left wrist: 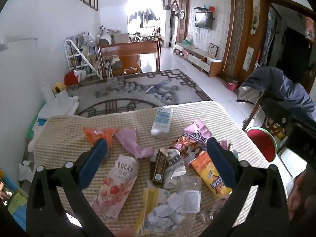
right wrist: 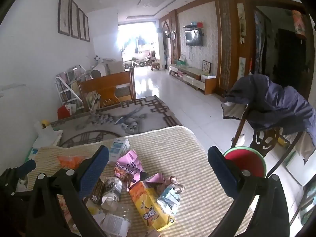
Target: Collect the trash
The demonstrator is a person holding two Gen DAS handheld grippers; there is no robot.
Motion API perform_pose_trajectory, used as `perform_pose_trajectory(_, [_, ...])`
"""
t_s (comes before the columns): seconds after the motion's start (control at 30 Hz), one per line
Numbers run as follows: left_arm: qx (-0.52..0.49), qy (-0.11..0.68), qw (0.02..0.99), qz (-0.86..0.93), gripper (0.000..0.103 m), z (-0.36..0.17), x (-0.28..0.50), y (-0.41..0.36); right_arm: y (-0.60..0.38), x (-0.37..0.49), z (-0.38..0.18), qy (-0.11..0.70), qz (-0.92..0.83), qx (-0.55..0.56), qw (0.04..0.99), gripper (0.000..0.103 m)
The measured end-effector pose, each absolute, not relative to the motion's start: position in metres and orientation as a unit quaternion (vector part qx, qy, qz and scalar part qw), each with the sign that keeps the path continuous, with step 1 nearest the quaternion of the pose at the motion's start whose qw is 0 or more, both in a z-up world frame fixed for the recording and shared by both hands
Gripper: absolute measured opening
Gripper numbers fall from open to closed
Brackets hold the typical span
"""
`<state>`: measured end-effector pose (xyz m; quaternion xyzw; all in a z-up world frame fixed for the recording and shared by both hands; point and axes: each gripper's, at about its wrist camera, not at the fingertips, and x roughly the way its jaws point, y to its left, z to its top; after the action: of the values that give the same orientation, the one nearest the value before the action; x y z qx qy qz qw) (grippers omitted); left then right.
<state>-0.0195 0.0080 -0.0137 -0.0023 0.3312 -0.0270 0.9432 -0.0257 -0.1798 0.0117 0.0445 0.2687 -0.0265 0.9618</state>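
Around the brown carton (left wrist: 158,168) mid-table (left wrist: 227,116), wrappers overlap; both tongs, left tongs (left wrist: 157,152) and right tongs (right wrist: 158,165), hover spread, empty; a pinch could drag neighbouring trash off the edge.

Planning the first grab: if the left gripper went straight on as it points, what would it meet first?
Probably the dark brown carton in the trash heap, between the open left gripper fingers; depth is unclear.
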Motion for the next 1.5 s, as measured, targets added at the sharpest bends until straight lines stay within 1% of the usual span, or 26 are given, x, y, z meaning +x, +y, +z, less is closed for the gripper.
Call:
perform_pose_trajectory(0.73, [-0.008, 0.350, 0.936, -0.020, 0.098, -0.025, -0.020, 0.015, -0.192, -0.024, 0.000, 0.286, -0.039, 0.069, 0.955, 0.097])
perform_pose_trajectory(1.5, [0.003, 0.353, 0.935, -0.023, 0.098, -0.027, -0.019, -0.005, -0.216, -0.030, -0.003, 0.282, -0.054, 0.084, 0.954, 0.097])
